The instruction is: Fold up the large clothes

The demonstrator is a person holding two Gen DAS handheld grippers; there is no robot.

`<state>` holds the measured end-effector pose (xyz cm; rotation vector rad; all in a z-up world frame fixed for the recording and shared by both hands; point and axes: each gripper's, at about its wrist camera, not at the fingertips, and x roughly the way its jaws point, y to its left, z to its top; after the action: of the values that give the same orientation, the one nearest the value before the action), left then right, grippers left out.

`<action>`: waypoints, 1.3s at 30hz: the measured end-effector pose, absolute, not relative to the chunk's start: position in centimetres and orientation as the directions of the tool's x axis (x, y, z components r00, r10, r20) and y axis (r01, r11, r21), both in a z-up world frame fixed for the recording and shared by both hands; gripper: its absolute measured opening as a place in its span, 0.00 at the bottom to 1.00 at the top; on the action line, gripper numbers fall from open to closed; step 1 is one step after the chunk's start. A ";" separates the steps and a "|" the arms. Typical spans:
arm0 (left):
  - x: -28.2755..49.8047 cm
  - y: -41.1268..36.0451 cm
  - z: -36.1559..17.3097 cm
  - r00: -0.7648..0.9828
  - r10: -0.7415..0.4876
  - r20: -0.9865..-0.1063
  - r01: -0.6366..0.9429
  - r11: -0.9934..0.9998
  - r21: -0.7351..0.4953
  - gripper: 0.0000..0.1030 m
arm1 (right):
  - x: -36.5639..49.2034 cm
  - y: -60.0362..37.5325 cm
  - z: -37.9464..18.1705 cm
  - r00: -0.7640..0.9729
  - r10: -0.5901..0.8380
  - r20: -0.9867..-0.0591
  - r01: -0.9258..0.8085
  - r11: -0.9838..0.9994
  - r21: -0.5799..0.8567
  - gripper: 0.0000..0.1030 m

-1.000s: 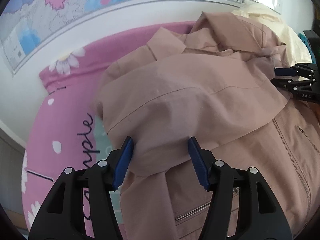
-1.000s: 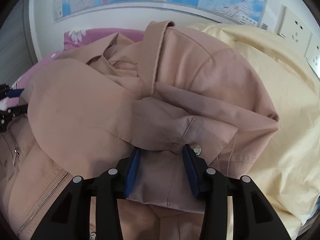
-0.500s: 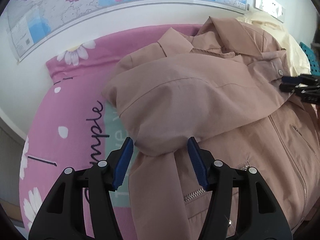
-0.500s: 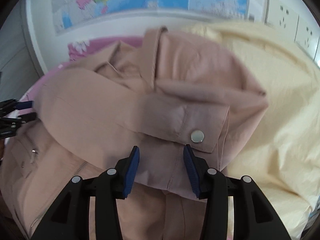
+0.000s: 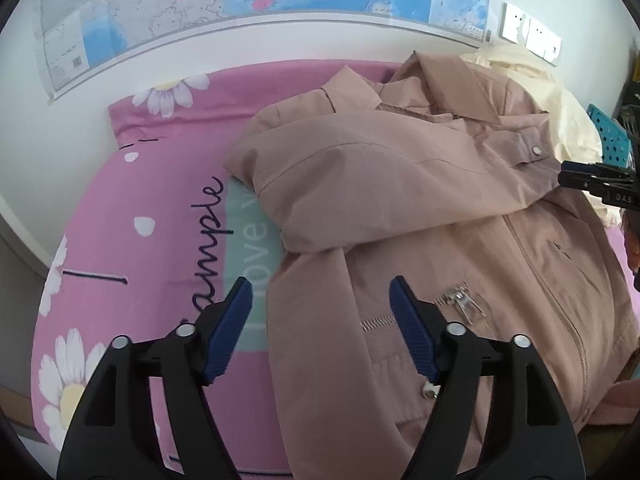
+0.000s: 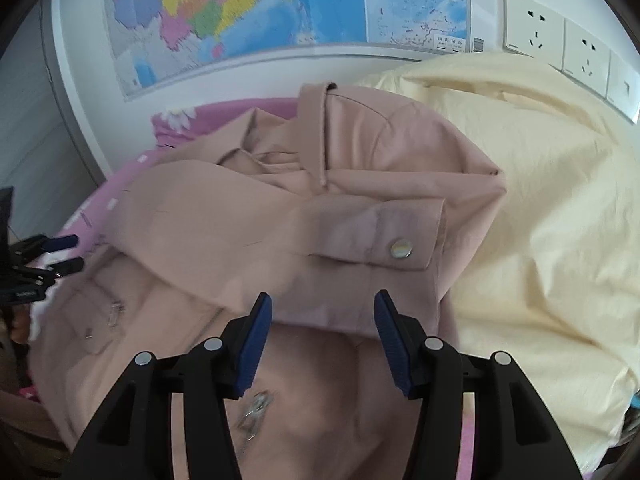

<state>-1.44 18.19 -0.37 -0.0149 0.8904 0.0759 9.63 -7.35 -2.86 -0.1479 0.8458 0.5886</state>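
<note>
- I see the pink bedsheet [image 5: 120,208] with daisies under everything, its near edge cut off by my tongs.
- The dusty-pink jacket [image 5: 460,260] lies on it, both sleeves folded across the chest; its right side rests against a cream cloth [image 6: 540,208].
- My left gripper [image 5: 320,320] has just been opening: released, pads clear of the fabric, which lies just beyond and below them.
- My right gripper [image 6: 322,340] has also just been opening, released, near the snap cuff [image 6: 400,240].
- The zipper pull [image 6: 256,404] is blurred.

Wall map [image 5: 240,8], sockets [image 6: 560,36], cream bedding [image 6: 540,200].
</note>
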 end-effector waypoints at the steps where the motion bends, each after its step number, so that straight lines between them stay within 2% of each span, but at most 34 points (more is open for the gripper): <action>1: -1.7 18.0 -0.4 0.628 0.061 -0.776 -0.071 0.997 0.020 0.72 | 9.0 -7.6 -2.8 0.509 0.446 -0.736 -0.546 0.828 0.124 0.53; 2: -1.9 17.8 -0.3 0.628 0.062 -0.776 -0.070 0.997 0.023 0.72 | 8.7 -7.5 -2.8 0.507 0.452 -0.734 -0.547 0.827 0.132 0.57; 8: -3.5 16.5 -0.2 0.637 0.049 -0.770 -0.048 0.999 0.024 0.78 | 5.8 -8.4 -3.0 0.486 0.496 -0.720 -0.550 0.814 0.190 0.62; 14: -5.0 15.6 -0.1 0.637 0.077 -0.767 -0.056 0.997 0.054 0.78 | 3.1 -10.4 -3.4 0.468 0.535 -0.704 -0.530 0.807 0.261 0.62; 18: -6.1 14.9 0.3 0.646 0.076 -0.759 -0.052 0.997 0.055 0.84 | 2.0 -11.3 -3.8 0.457 0.548 -0.701 -0.516 0.805 0.293 0.63; 24: -7.2 14.0 0.1 0.643 0.076 -0.762 -0.046 0.997 0.061 0.86 | -0.1 -12.9 -4.3 0.465 0.541 -0.701 -0.486 0.818 0.308 0.63; 26: -7.7 14.3 0.0 0.639 0.071 -0.766 -0.050 0.997 0.051 0.86 | -0.7 -13.9 -4.4 0.475 0.535 -0.699 -0.467 0.826 0.314 0.72; 28: -8.4 15.2 0.0 0.640 0.048 -0.767 -0.056 0.998 0.015 0.88 | -1.5 -14.9 -4.5 0.490 0.525 -0.696 -0.449 0.836 0.315 0.74; 31: -9.6 17.4 -0.3 0.635 0.016 -0.772 -0.100 0.993 -0.062 0.88 | -2.6 -16.8 -4.9 0.508 0.494 -0.706 -0.407 0.860 0.308 0.83; 34: -10.8 19.8 -1.0 0.623 -0.027 -0.782 -0.133 0.981 -0.140 0.88 | -3.1 -18.7 -6.0 0.496 0.491 -0.716 -0.371 0.866 0.336 0.86; 39: -12.1 21.3 -3.4 0.579 -0.230 -0.782 -0.100 0.932 -0.348 0.88 | -3.3 -19.8 -8.3 0.432 0.552 -0.713 -0.350 0.831 0.432 0.87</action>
<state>-12.07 21.32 -3.43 -0.3776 0.9568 -0.0778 -3.28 -19.76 -8.31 0.2324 0.9729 0.5684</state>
